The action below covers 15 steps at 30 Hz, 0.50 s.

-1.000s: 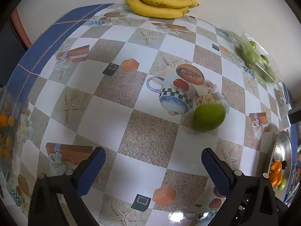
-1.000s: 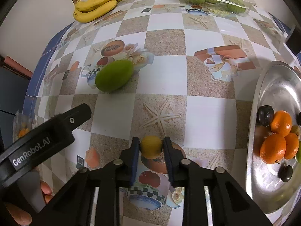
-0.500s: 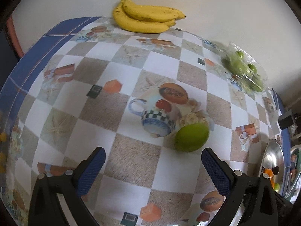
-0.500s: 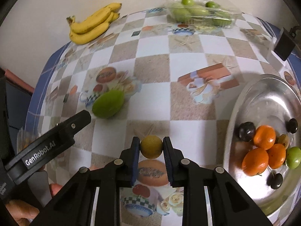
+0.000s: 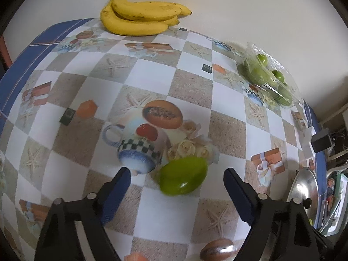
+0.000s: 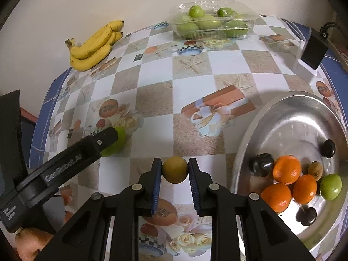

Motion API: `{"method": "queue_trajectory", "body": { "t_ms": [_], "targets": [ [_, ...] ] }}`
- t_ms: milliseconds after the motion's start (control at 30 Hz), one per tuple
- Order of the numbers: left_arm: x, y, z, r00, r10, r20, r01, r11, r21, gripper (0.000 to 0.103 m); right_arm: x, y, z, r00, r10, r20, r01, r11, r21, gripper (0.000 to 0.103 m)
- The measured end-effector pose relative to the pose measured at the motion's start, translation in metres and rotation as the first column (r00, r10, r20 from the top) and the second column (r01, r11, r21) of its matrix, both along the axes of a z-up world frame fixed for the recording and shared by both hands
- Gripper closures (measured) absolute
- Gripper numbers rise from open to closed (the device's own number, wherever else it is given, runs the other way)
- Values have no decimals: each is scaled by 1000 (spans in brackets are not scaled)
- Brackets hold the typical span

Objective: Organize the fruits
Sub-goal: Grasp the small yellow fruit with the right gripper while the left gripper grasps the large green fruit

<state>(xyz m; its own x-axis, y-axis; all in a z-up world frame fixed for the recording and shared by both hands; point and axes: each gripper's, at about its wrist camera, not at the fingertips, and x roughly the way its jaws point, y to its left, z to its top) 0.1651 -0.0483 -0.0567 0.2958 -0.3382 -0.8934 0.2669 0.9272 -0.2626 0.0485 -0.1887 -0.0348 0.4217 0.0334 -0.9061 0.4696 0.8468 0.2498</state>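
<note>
Left wrist view: the left gripper [image 5: 177,179] hangs over the checked, picture-printed tablecloth [image 5: 150,76] with its jaws wide apart; they have just been closing a little. The smooth green oval fruit [image 5: 183,179] lies on the cloth between the blue-padded fingers [image 5: 120,187], nearer the right one, touched by neither. Far ahead lies a bunch of yellow bananas [image 5: 141,19]; ahead to the right sits a clear plastic tray of green fruit [image 5: 268,82].

Right wrist view: the right gripper [image 6: 175,169] is clamped on a small round yellow-brown fruit [image 6: 175,169], held clear of the cloth. Just to its right stands a round silver metal platter [image 6: 289,117] holding oranges [image 6: 287,169], dark plums and a green fruit. To its left, the left gripper's black finger reaches beside the green oval fruit.
</note>
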Motion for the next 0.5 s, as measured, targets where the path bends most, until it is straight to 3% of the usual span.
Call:
{"method": "queue_trajectory", "body": {
  "t_ms": [233, 367, 500],
  "targets": [
    [5, -8, -9, 1000, -2, -17, 1, 1000, -5, 31, -1, -7, 3, 1000, -17, 12, 17, 1000, 3, 77],
    [8, -9, -11, 1000, 14, -24, -15, 1000, -20, 35, -2, -9, 4, 1000, -23, 14, 23, 1000, 1, 77],
    [8, -9, -12, 1000, 19, -23, -19, 1000, -15, 48, -1, -7, 5, 1000, -18, 15, 18, 1000, -1, 77]
  ]
}}
